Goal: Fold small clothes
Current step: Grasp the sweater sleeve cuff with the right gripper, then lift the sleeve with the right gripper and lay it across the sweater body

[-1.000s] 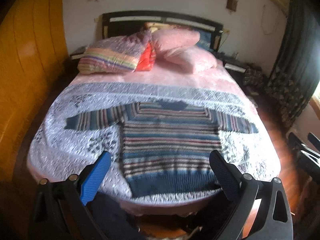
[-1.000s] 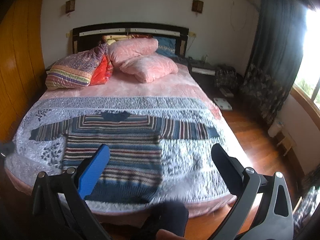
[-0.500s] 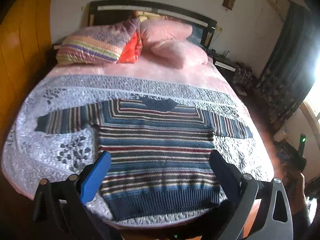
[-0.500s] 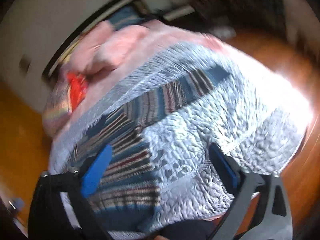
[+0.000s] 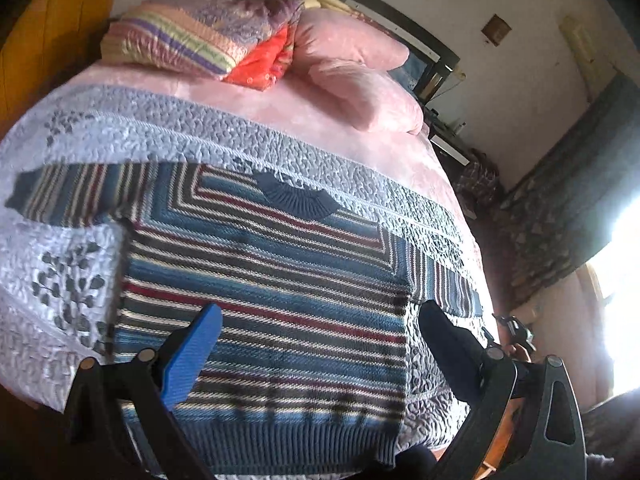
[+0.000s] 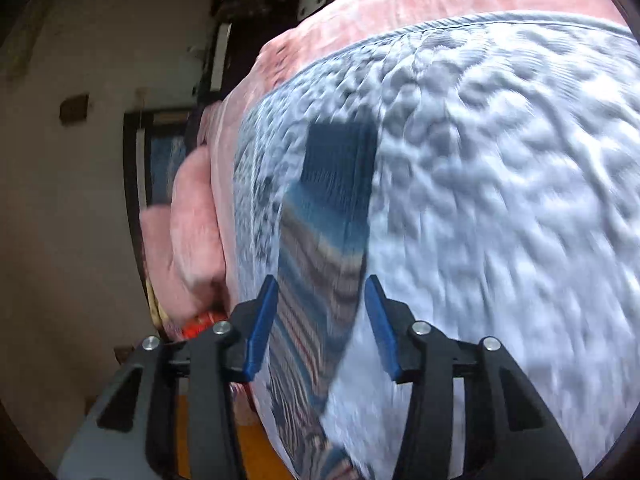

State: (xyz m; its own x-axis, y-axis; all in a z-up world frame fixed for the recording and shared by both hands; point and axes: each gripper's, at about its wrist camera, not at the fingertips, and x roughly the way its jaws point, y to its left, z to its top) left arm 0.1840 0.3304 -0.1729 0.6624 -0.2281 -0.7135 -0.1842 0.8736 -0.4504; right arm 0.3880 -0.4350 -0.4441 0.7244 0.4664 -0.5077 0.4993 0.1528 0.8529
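Note:
A striped blue, red and cream knitted sweater (image 5: 264,304) lies flat on the bed's quilt, sleeves spread out to both sides. My left gripper (image 5: 320,320) hovers open over the sweater's lower body, nothing between its blue fingers. The right wrist view is rolled sideways and blurred: the sweater's right sleeve (image 6: 324,232) runs up the frame to its dark blue cuff. My right gripper (image 6: 322,300) is open, its blue fingers straddling that sleeve just above it. I cannot tell whether they touch the fabric.
A grey-white quilt (image 5: 68,264) covers the foot of the bed, with a pink sheet (image 5: 312,116) beyond it. Pink pillows (image 5: 360,80) and a striped pillow (image 5: 180,36) lie at the headboard. Dark curtains (image 5: 580,184) and a bright window stand at the right.
Both grippers came closer to the bed. The left one dropped in over the sweater's body. The right one rolled sideways, swung to the right sleeve and narrowed its opening.

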